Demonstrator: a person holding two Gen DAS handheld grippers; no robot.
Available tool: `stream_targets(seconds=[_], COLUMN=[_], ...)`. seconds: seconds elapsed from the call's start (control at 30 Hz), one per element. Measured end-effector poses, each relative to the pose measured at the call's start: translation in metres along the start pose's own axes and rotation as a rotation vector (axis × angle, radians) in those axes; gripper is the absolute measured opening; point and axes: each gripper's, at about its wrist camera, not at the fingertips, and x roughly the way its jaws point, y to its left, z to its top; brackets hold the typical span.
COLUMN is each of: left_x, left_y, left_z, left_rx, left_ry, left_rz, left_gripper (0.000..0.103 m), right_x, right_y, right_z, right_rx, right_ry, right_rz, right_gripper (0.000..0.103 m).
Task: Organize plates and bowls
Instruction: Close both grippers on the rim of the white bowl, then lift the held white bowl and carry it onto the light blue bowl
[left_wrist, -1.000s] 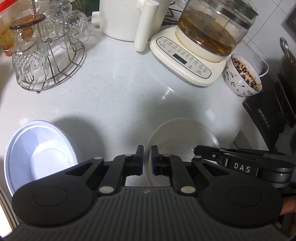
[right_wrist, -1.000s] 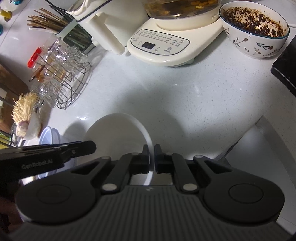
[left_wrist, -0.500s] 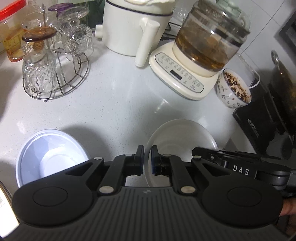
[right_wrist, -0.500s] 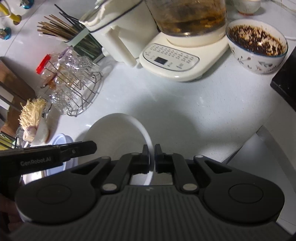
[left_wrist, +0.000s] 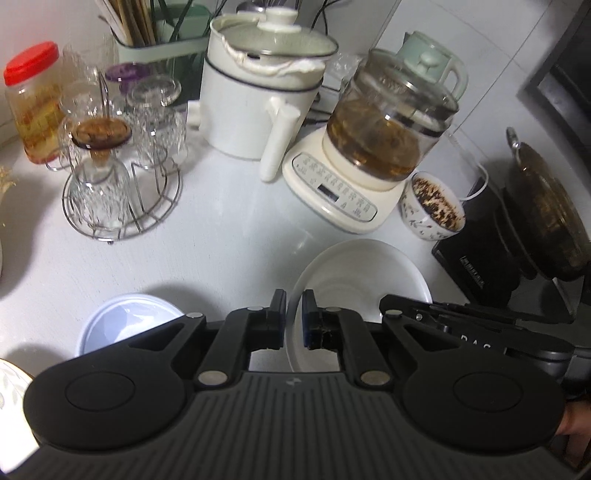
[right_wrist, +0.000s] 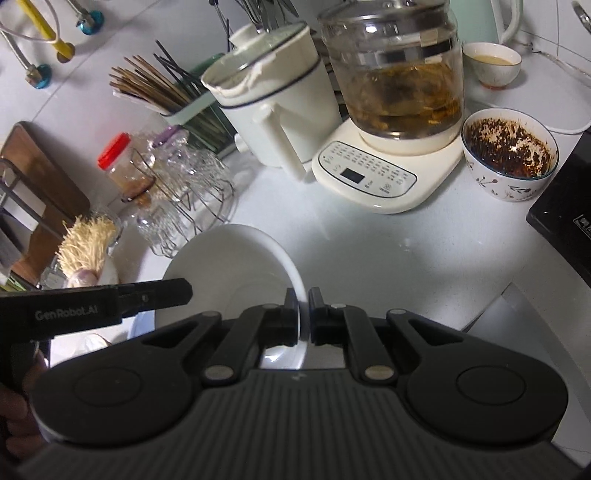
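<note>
A white plate (left_wrist: 360, 275) is held above the white counter by both grippers. My left gripper (left_wrist: 294, 314) is shut on its left rim. My right gripper (right_wrist: 303, 314) is shut on its right rim; the plate also shows in the right wrist view (right_wrist: 232, 266). A pale blue-white bowl (left_wrist: 125, 321) sits on the counter below and left of the plate. A patterned plate's edge (left_wrist: 9, 380) shows at the far left.
At the back stand a glass rack (left_wrist: 118, 173), a red-lidded jar (left_wrist: 33, 103), a white pot (left_wrist: 266, 96), a glass kettle on its base (left_wrist: 388, 129) and a patterned bowl of dark bits (left_wrist: 432, 206). A black appliance (left_wrist: 480, 258) and pan (left_wrist: 546, 206) stand at right.
Both grippers have risen with the plate held between them. The counter and the blue-white bowl now lie farther below, and more of the back items shows.
</note>
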Motion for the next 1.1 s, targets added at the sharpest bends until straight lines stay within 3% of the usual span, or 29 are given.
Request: stream_targets(seconds=[0.5, 1.1], left_x=[-0.042, -0.067], left_y=[0.025, 0.06], left_z=[0.006, -0.008], left_rx=[-0.009, -0.084], left_ry=[-0.03, -0.07], left_rz=[-0.035, 0.001], left_gripper=[0.01, 0.01], right_x=[-0.02, -0.01], right_y=[0.044, 0.08], right_z=[0.001, -0.001], right_rx=[-0.027, -0.077], right_ry=[-0.052, -0.042], right_rz=[-0.014, 0.013], right_gripper=[0.009, 0.01])
